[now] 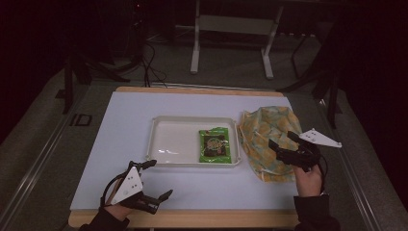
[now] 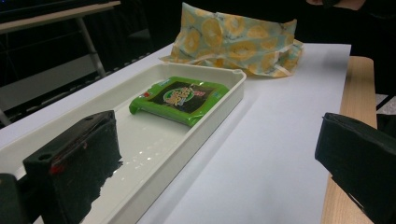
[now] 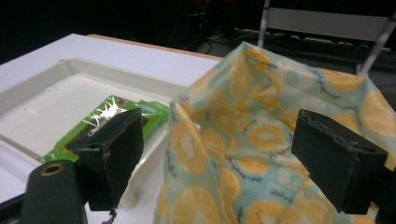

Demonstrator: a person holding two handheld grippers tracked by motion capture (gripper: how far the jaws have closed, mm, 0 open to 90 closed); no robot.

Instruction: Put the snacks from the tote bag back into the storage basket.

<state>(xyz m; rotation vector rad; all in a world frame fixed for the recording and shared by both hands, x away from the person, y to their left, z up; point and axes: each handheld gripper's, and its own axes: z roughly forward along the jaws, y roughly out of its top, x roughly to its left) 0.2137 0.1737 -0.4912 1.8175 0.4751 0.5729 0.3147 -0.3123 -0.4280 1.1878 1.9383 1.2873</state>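
Green flat snack packet (image 1: 215,145) lies in shallow white plastic tray (image 1: 166,124), right end. Right tongs (image 1: 285,141) spread wide, empty, poised over yellow lemon-print cloth bag (image 1: 263,122); left tongs (image 1: 159,179) wide, empty, near worktop (image 1: 125,110) edge. Bag grasp judged next.

The high view looks forward and down over the whole table (image 1: 144,192). The left gripper view sits low near the front edge, facing along the tray (image 2: 205,135). The right gripper view hovers close, probably just above the patterned bag (image 3: 261,140). All share tray and bag.
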